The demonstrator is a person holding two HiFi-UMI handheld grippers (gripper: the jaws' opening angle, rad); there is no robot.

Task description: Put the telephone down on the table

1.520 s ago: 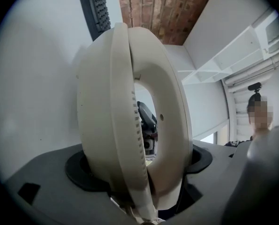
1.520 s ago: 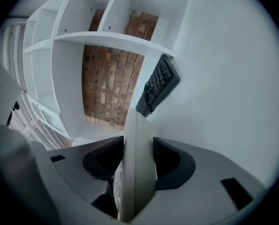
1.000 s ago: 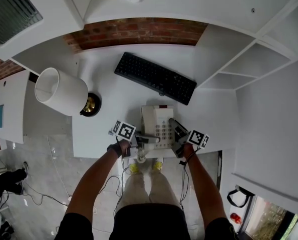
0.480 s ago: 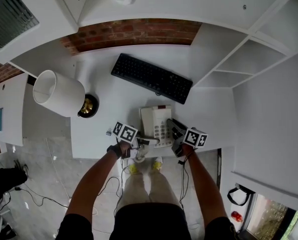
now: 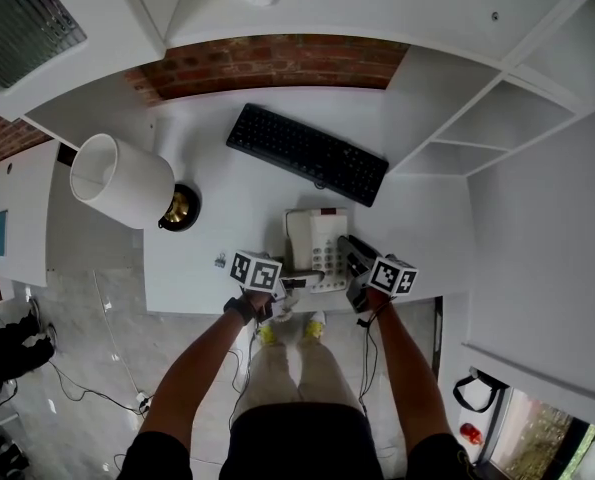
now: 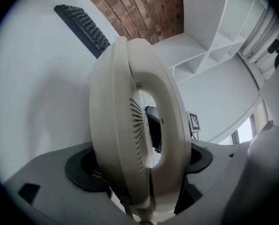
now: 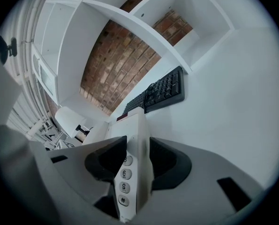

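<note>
Cream keypad telephone (image 5: 317, 246) (handset (image 5: 299, 236) on its left) at table's (image 5: 227, 233) front edge.

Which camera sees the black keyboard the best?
The head view: the whole keyboard lies in plain sight on the white table. The left gripper view catches only part beyond the telephone; the right gripper view shows it small and slanted.

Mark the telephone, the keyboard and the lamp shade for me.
telephone (image 5: 315, 243): head view, middle of its cream body.
keyboard (image 5: 307, 154): head view, middle of the black keys.
lamp shade (image 5: 127, 181): head view, its white side wall.
</note>
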